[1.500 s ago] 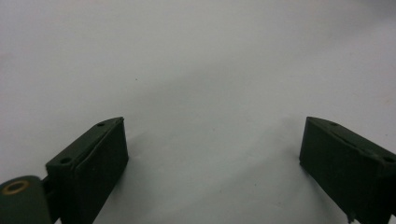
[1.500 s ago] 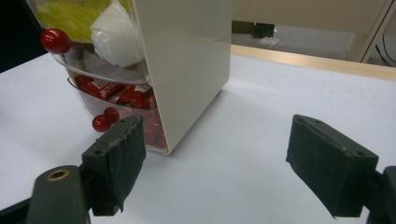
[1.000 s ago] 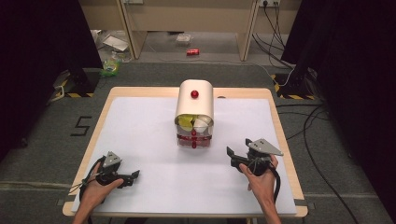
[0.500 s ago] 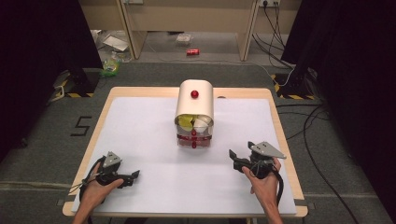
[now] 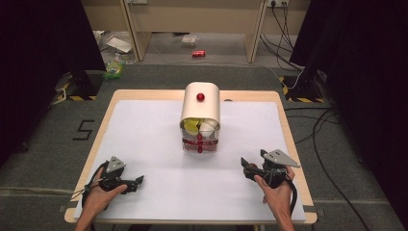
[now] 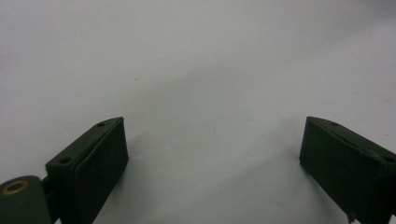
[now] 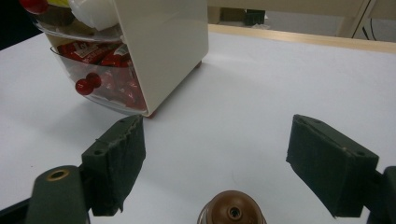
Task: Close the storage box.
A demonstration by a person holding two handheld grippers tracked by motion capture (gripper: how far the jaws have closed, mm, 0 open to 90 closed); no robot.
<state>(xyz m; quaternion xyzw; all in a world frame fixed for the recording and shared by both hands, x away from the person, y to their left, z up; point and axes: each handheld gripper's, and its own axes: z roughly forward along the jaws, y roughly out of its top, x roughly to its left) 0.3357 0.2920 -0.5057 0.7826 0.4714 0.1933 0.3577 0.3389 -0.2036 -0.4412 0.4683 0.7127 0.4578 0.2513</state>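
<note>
A white table [image 5: 144, 144] edged in pale wood is seen from above. Near its centre, toward twelve o'clock, a cream round-topped container [image 5: 200, 103] stands, with a red knob [image 5: 200, 97] on top. Its front faces six o'clock and is fitted with clear drawers: yellow and white items [image 5: 201, 127] are glimpsed in the upper one, red packets [image 7: 105, 52] in the lower, though their print cannot be read. In the right gripper view the container [image 7: 159, 46] is cut off at the top left corner, and red drawer knobs [image 7: 86, 84] are seen on the lower drawer's front.

At about four o'clock from the container the right gripper [image 5: 257, 169] is held in a hand, well apart from the container; its jaws are spread wide and nothing is gripped. A brown rounded part [image 7: 232, 210] is cut off at the bottom edge of its own view and cannot be identified.

At about seven o'clock the left gripper [image 5: 134, 182] is held low over the table. Its jaws are wide apart, with bare white surface between them.
</note>
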